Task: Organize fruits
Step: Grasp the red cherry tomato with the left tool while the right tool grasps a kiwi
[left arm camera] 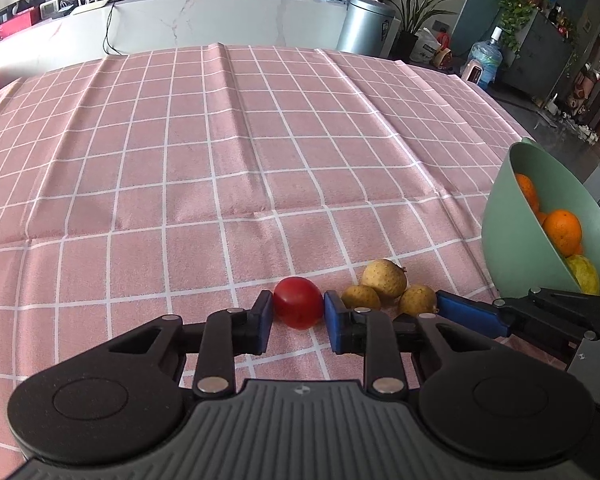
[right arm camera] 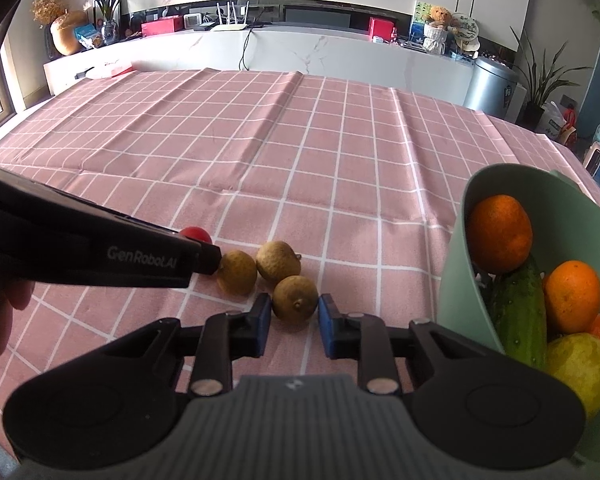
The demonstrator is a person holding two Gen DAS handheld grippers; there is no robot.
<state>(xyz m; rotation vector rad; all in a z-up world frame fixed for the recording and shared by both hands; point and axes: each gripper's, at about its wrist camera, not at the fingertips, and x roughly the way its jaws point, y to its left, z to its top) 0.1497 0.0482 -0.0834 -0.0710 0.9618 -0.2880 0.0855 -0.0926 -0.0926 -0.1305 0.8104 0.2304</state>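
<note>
A small red fruit (left arm camera: 299,302) lies on the pink checked cloth between the blue pads of my left gripper (left arm camera: 298,314), which touch it on both sides. Three yellow-brown fruits (left arm camera: 384,279) lie just to its right. My right gripper (right arm camera: 294,312) has its pads around the nearest of them (right arm camera: 295,297), with a thin gap on the right side. The other two (right arm camera: 278,261) lie just beyond. The red fruit (right arm camera: 196,234) shows partly behind the left gripper's body (right arm camera: 100,252). The right gripper's finger (left arm camera: 466,312) shows in the left wrist view.
A green bowl (right arm camera: 456,264) stands at the right with oranges (right arm camera: 500,232), a cucumber (right arm camera: 520,312) and a yellow-green fruit (right arm camera: 580,368); it also shows in the left wrist view (left arm camera: 508,248). The table's right edge lies just behind it. A white counter stands beyond the far edge.
</note>
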